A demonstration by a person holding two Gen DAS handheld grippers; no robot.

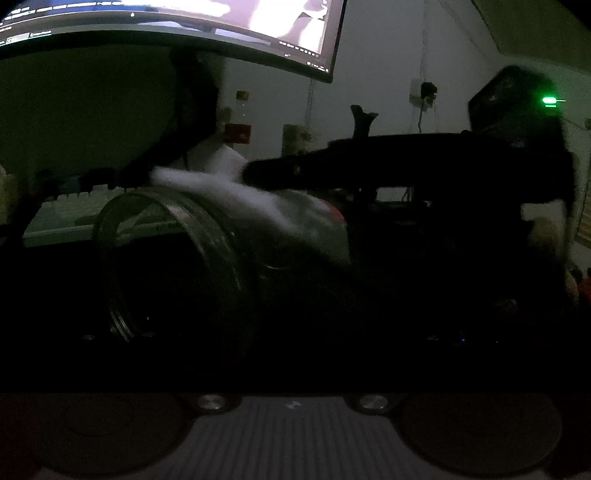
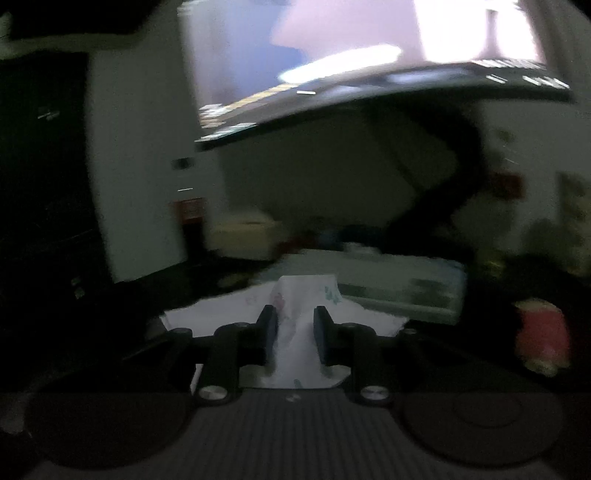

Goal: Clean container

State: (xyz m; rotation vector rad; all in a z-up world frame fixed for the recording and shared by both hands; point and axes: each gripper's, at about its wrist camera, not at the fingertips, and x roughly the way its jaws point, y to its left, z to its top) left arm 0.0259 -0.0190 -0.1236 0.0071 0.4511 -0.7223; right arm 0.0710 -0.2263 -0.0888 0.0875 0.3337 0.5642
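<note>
In the left wrist view a clear round container lies on its side, its open mouth facing left, close in front of the camera. My left gripper's fingers are lost in the dark around it, so its hold is unclear. The right gripper reaches in from the right and presses a white cloth on top of the container. In the right wrist view my right gripper is shut on the white cloth, which spreads out beyond the fingertips.
A large lit monitor hangs above on a dark stand; it also shows in the right wrist view. A pale keyboard lies behind the container. A red object sits at the right. The scene is dim and blurred.
</note>
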